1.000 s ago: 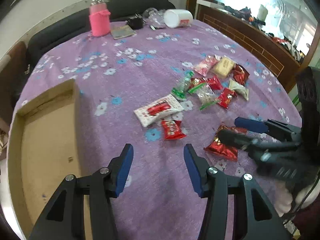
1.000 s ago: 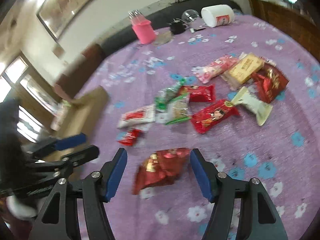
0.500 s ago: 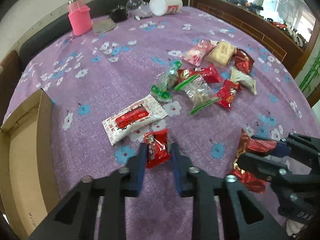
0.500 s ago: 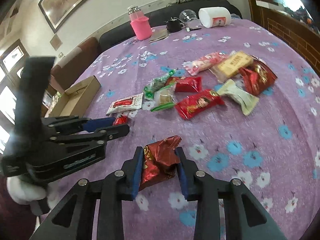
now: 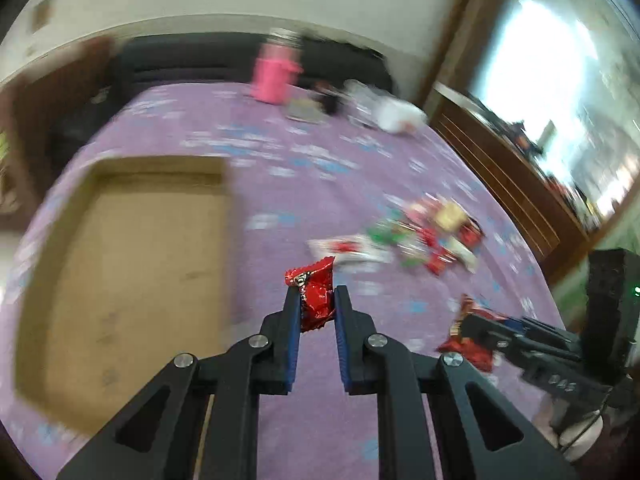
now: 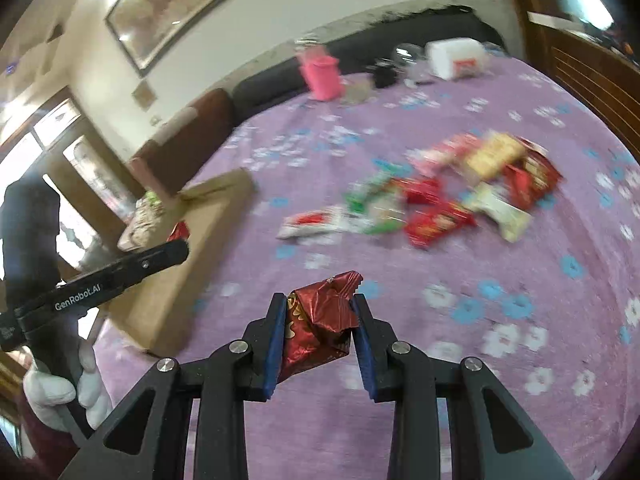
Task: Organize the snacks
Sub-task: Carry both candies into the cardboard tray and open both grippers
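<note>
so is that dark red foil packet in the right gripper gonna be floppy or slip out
Probably floppy: the dark red foil packet is crumpled between the right gripper pads. Its glossy wrap may be slippery. Likely light, since it juts forward from the grip without sagging.

A small red candy packet (image 5: 315,295) and a crumpled dark-red foil bag (image 6: 320,322) are held aloft; remaining snacks (image 6: 432,196) lie scattered beside the cardboard box (image 5: 132,264).

On my right wrist view I can read "GenRobot.AI" in white along the side of the left gripper (image 6: 176,246), at the left edge of the picture. On my left wrist view the right gripper (image 5: 464,326) carries pale characters on its body, too blurred to make out. The snack wrappers' print is unreadable.
</note>
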Demonstrator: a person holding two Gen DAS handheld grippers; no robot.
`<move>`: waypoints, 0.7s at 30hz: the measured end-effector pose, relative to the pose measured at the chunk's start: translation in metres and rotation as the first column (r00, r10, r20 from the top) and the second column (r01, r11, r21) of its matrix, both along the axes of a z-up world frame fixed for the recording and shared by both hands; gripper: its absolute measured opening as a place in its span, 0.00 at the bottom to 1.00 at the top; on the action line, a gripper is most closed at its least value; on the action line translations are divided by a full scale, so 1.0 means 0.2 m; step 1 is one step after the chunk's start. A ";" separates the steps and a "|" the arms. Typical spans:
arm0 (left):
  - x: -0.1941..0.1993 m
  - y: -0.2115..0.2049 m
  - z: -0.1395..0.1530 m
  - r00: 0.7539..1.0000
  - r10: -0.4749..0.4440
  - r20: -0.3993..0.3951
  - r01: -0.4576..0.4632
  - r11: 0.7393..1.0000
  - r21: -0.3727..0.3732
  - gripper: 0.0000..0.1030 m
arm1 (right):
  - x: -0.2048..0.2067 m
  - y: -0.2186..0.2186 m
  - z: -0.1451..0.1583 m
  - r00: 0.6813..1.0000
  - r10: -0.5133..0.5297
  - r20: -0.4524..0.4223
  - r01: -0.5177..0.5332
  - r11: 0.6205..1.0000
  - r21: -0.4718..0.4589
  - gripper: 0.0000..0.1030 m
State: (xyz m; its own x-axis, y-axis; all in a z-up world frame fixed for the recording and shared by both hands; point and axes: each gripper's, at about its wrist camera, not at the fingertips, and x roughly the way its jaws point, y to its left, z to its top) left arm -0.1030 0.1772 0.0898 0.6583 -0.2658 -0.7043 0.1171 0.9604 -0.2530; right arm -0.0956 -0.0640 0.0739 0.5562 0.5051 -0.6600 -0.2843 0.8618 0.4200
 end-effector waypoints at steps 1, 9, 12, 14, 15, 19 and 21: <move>-0.03 0.09 -0.01 0.999 0.050 -0.007 -0.050 0.999 0.000 0.15 | -0.01 0.09 0.03 0.999 0.038 0.011 -0.038 0.999 -0.003 0.33; -0.14 0.66 -0.14 0.942 0.328 -0.064 -0.328 0.944 0.010 0.15 | 0.07 0.75 0.06 0.965 0.262 0.006 -0.262 0.965 -0.017 0.34; -0.14 0.76 -0.19 0.932 0.353 -0.078 -0.353 0.935 0.005 0.15 | 0.11 0.98 0.01 0.949 0.315 -0.023 -0.315 0.948 -0.048 0.34; -0.12 0.80 -0.22 0.931 0.356 -0.087 -0.357 0.934 0.007 0.15 | 0.13 1.12 -0.04 0.940 0.339 -0.039 -0.341 0.936 -0.085 0.34; -0.12 0.82 -0.22 0.931 0.355 -0.090 -0.356 0.935 0.002 0.16 | 0.14 1.17 -0.07 0.936 0.348 -0.047 -0.351 0.931 -0.102 0.35; -0.13 0.83 -0.23 0.935 0.343 -0.091 -0.347 0.937 -0.037 0.39 | 0.16 1.28 -0.16 0.933 0.353 -0.076 -0.360 0.923 -0.134 0.39; -0.17 0.83 -0.21 0.938 0.339 -0.072 -0.344 0.937 -0.059 0.50 | 0.17 1.26 -0.15 0.937 0.342 -0.068 -0.348 0.930 -0.116 0.40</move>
State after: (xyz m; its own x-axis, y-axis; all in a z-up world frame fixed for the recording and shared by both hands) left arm -0.1376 0.3433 0.0481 0.6752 -0.0827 -0.7330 -0.2321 0.9194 -0.3175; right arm -0.0625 0.1881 0.0432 0.3297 0.5727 -0.7505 -0.5564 0.7601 0.3356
